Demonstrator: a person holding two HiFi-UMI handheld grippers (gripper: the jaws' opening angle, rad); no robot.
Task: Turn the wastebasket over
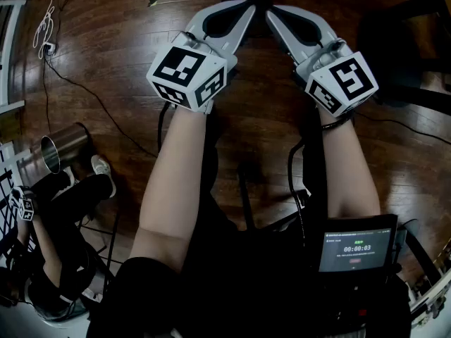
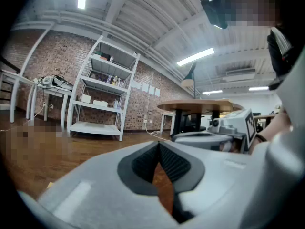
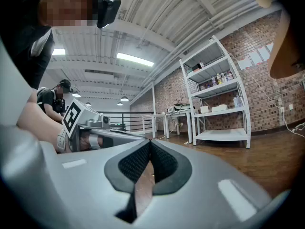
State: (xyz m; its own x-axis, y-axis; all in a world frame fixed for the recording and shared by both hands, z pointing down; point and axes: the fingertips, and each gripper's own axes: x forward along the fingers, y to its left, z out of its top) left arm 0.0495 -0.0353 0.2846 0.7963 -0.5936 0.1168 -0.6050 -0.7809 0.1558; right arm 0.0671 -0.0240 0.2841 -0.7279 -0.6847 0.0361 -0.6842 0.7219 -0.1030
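**Both tongs shut and empty, wastebasket off to the left**

Left tongs (image 1: 246, 7) and right tongs (image 1: 272, 11) held out side by side above the wooden floor (image 1: 106, 48), tips close to each other. Pads pressed together on each pair, nothing between them. Metal wastebasket (image 1: 67, 146) well apart at the far left, on the floor, open mouth showing, just beside another person's shoe (image 1: 102, 166). Small lit screen (image 1: 356, 248) low on the right.

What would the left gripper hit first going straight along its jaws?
The left gripper has free air over the wooden floor first; farther on, likely the round table's pedestal, depth unclear.
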